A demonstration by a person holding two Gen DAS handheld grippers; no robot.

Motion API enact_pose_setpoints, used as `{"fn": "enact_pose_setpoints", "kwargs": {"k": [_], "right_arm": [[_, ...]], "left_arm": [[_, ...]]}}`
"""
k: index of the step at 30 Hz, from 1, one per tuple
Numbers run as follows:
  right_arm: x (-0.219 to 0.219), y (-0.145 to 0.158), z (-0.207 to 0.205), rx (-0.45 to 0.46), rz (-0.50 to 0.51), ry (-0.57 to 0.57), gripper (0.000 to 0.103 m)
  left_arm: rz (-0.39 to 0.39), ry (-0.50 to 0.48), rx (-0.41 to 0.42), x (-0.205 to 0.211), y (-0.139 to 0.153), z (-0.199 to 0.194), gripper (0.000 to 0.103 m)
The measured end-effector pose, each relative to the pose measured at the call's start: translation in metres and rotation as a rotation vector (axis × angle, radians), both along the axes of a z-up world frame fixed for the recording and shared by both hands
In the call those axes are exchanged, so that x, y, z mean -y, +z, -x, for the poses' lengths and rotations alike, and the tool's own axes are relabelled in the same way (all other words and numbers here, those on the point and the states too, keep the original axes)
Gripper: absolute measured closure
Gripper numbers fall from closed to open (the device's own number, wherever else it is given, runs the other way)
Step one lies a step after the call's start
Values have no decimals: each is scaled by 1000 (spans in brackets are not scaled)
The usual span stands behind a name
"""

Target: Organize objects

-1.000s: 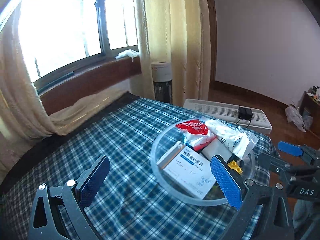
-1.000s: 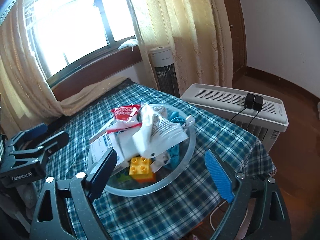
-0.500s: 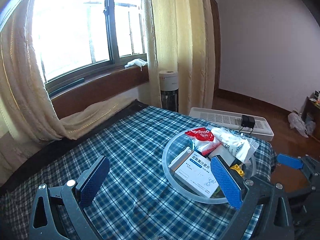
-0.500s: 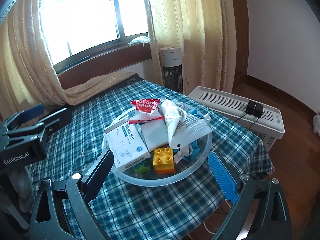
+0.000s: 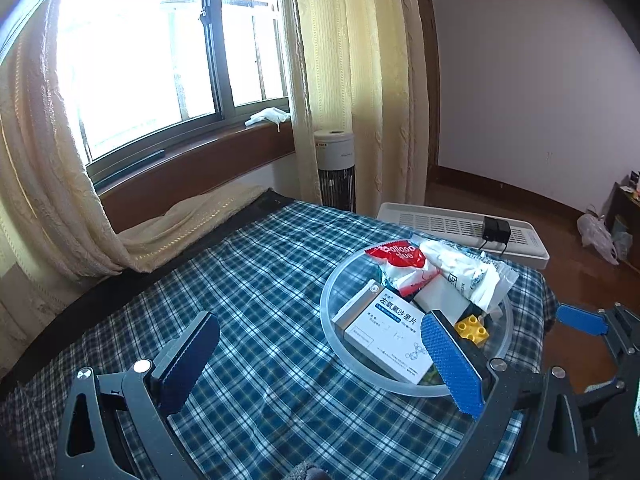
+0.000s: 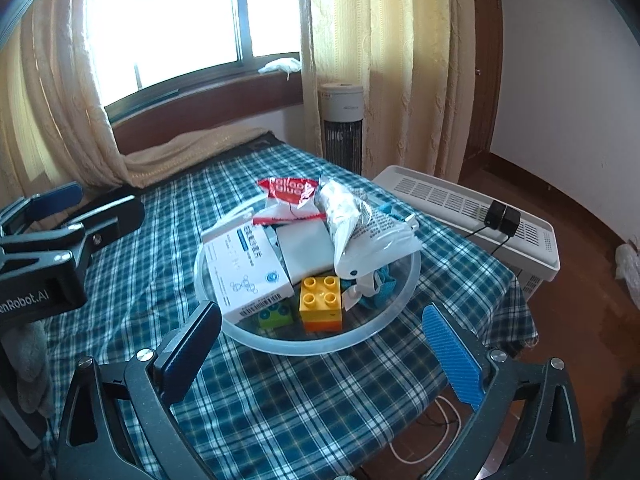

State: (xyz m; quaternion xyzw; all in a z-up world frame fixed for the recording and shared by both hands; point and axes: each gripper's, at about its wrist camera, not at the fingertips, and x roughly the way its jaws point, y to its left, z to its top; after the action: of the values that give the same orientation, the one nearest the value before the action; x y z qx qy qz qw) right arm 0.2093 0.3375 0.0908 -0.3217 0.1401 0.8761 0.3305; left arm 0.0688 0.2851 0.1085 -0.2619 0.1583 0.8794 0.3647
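A: Where are the things to organize?

B: They are all in the bowl (image 6: 404,292), a clear round one. It stands on the checked cloth (image 6: 280,400) of the table, near the corner on the heater side.

A: What is inside?

B: A white box (image 6: 244,268) leans on the left rim. A yellow brick (image 6: 322,300) is at the front, touching the box, and a green brick (image 6: 274,314) is partly under the box. Behind them lie a red packet (image 6: 290,192) and a white bag (image 6: 360,236). Something teal (image 6: 380,292) shows under the bag; I cannot tell what it is.

A: And the right gripper (image 6: 320,340)?

B: Released. Its jaws have just been opening, and they stand wide before the bowl, with nothing pressed between them.

A: The left gripper (image 5: 320,348)?

B: Also released, and empty. It is over the cloth, left of the bowl; its blue pad (image 5: 452,360) covers part of the box in that view.

A: Around the table?

B: A white heater (image 6: 472,208) is just beside the table. Farther back are a fan (image 6: 342,120), the curtains (image 6: 380,60) and the window (image 6: 180,20).
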Motion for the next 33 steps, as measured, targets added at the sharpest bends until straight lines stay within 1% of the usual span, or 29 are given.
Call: {"fn": "enact_pose_setpoints", "kwargs": {"k": [17, 27, 33], "right_arm": [[0, -8, 5, 26, 3, 17, 2], [-1, -11, 5, 30, 13, 15, 2], [-3, -13, 4, 30, 19, 13, 2]], "left_arm": [[33, -15, 26, -3, -8, 1, 0], [39, -27, 64, -4, -12, 4, 0], [41, -30, 58, -4, -13, 3, 0]]}}
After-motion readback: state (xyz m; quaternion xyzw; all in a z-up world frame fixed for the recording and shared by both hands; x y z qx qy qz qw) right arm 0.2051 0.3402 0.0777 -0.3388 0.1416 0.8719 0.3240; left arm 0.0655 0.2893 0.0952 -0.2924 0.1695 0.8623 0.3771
